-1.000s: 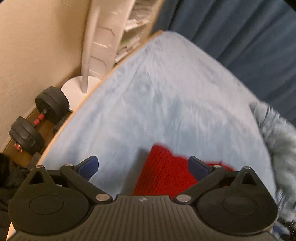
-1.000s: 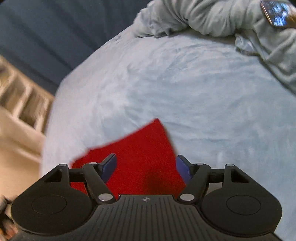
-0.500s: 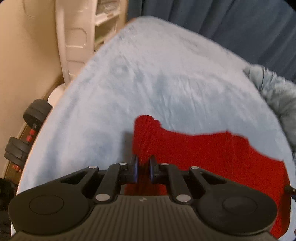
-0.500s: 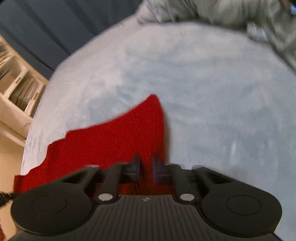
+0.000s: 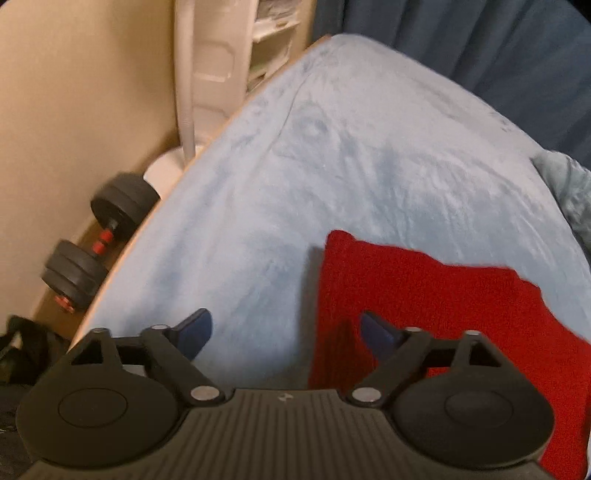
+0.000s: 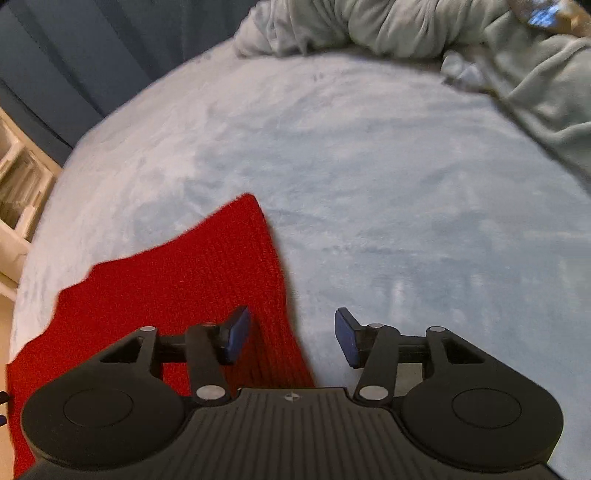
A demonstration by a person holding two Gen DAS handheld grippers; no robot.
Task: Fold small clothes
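Both grippers [image 5: 286,332] [image 6: 291,338] opening over red knit [image 6: 166,288]; near edge hidden, probably flat

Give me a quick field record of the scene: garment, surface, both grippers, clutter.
garment: red knit cloth, lying flat
surface: light blue fleece blanket
left gripper: jaws opening, straddling the cloth's left edge, pads not touching it
right gripper: jaws opening, straddling the cloth's right edge, not gripping
clutter: crumpled grey-green bedding at far side; dumbbell on floor
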